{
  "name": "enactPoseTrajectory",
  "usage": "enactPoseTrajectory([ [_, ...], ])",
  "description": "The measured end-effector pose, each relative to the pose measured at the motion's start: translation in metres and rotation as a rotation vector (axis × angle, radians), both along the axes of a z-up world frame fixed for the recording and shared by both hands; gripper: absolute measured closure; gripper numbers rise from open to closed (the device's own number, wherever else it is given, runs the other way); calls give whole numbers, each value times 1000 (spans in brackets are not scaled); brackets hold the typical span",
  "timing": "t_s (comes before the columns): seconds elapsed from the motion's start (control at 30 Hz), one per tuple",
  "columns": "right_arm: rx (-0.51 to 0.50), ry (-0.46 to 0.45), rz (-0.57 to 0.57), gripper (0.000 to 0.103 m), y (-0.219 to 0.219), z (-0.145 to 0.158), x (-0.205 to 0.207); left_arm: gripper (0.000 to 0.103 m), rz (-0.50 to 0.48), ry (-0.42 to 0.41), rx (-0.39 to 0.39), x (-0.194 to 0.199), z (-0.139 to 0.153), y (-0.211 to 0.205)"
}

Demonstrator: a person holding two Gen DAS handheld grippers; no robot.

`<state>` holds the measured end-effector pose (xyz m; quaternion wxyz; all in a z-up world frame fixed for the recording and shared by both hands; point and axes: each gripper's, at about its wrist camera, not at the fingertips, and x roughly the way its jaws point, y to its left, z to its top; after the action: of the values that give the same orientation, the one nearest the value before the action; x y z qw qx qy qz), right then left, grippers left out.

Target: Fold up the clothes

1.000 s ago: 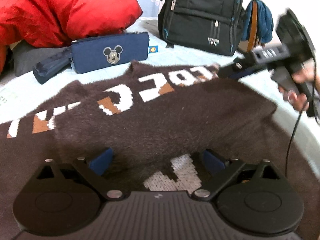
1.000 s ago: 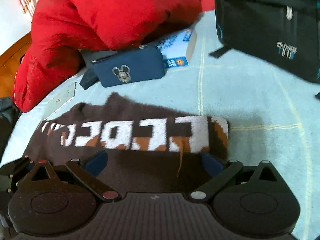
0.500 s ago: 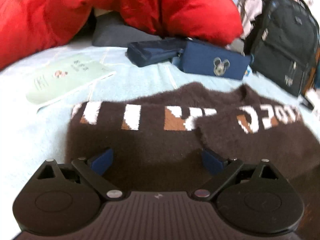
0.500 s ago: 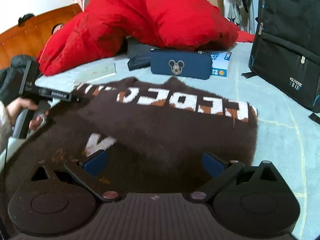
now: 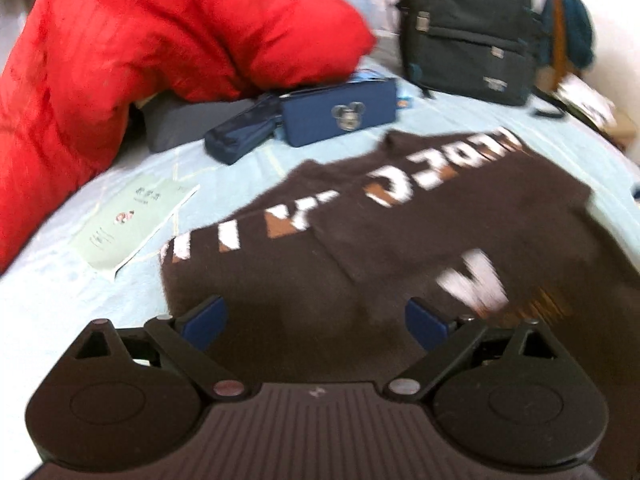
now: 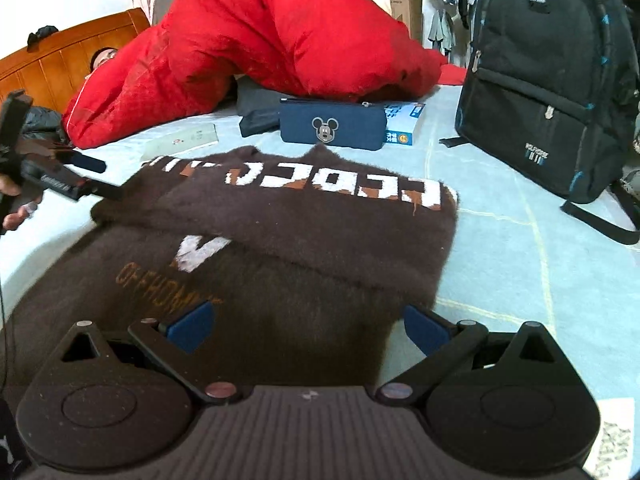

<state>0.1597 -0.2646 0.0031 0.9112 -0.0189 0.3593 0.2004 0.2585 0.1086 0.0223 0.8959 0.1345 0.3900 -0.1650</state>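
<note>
Both grippers hang over the brown sweater with their blue-padded fingers spread wide and nothing between them: the left gripper (image 5: 316,322) sits at the bottom of its view above the near hem, and the right gripper (image 6: 306,326) at the bottom of its view above the sweater's right edge. From the right wrist view the left tool also shows at the left edge of the frame, held in a hand (image 6: 12,200), its tips just beside the sweater's far left corner. The brown sweater (image 6: 280,248) lies flat on a pale blue bedsheet (image 6: 520,264), filling the centre of both frames, with a folded-over sleeve crossing it and white and tan lettering along the upper edge. Just beyond it lies a navy pouch (image 6: 332,128) with a mouse badge. A red quilt (image 6: 260,44) is heaped in the upper left, a black backpack (image 6: 548,80) stands at the upper right, and a pale green booklet (image 5: 132,224) lies to the left of the sweater.
</note>
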Motion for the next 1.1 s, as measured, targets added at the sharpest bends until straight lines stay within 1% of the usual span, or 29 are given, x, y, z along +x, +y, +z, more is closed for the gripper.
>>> enactPoseTrajectory([
  [0.13,-9,-23,36,0,3,14,-27,7,-99,-11,44,-47,11,-12],
  [0.23,12,-22,80,0,8,17,-44,6,-158,-24,54,-81,9,-25],
  [0.3,40,-4,117,0,16,10,-52,6,-175,-22,46,-100,-1,-32],
  [0.37,52,22,157,0,29,-4,-59,6,-183,-27,39,-119,-16,-39],
  [0.53,-11,28,189,0,65,-44,-73,6,-165,-18,27,-156,-60,-48],
  [0.63,-41,47,169,0,74,-66,-84,6,-101,20,-23,-175,-77,-40],
  [0.77,-104,-8,143,0,76,-75,-114,6,-38,9,-61,-204,-82,-25],
  [0.93,-90,-10,94,0,67,-80,-142,5,29,4,-96,-236,-88,-10],
  [1.1,-127,-44,81,0,68,-85,-164,5,48,0,-78,-259,-88,-11],
])
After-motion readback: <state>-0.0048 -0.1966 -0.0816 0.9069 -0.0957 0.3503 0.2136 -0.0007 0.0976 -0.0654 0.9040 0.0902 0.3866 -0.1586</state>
